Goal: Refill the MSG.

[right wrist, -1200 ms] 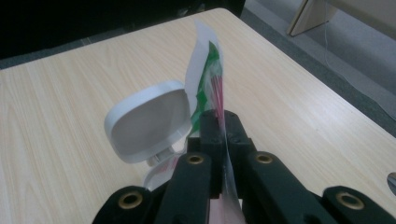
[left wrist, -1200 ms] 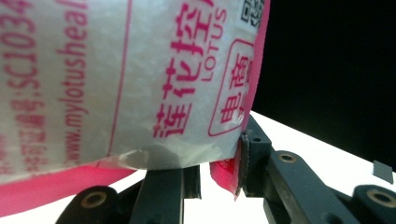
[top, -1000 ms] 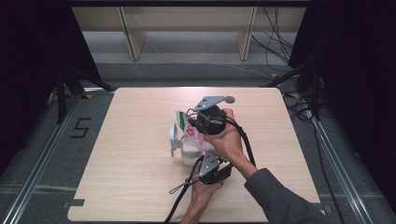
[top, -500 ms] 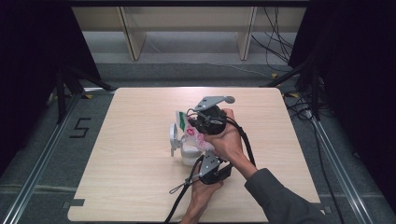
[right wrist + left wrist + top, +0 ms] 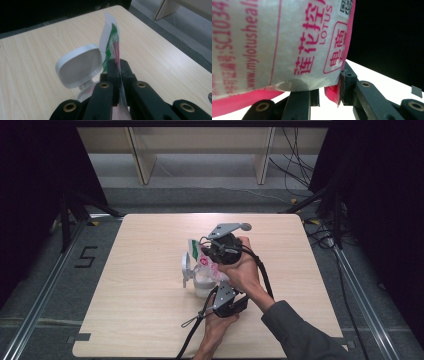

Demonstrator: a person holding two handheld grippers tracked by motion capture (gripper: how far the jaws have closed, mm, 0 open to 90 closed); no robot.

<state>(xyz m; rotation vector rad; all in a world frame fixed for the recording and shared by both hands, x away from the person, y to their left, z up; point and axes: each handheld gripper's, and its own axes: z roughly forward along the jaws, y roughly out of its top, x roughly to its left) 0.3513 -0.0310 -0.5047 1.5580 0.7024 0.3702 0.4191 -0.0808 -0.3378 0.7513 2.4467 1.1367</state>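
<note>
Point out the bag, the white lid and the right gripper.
bag [image 5: 274, 45], left gripper view, printed side.
white lid [image 5: 78, 65], right gripper view, inner face.
right gripper [image 5: 119, 65], right gripper view, between fingertips pinching the bag.

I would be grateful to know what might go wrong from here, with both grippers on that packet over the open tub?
1. The right gripper pinches only the thin top edge of the packet; a hard pull might tear it or let it slip.
2. The left gripper grips the packet's lower part, so squeezing could push contents out beside the white tub.
3. The tub's open lid stands close to the jaws and could be knocked.
</note>
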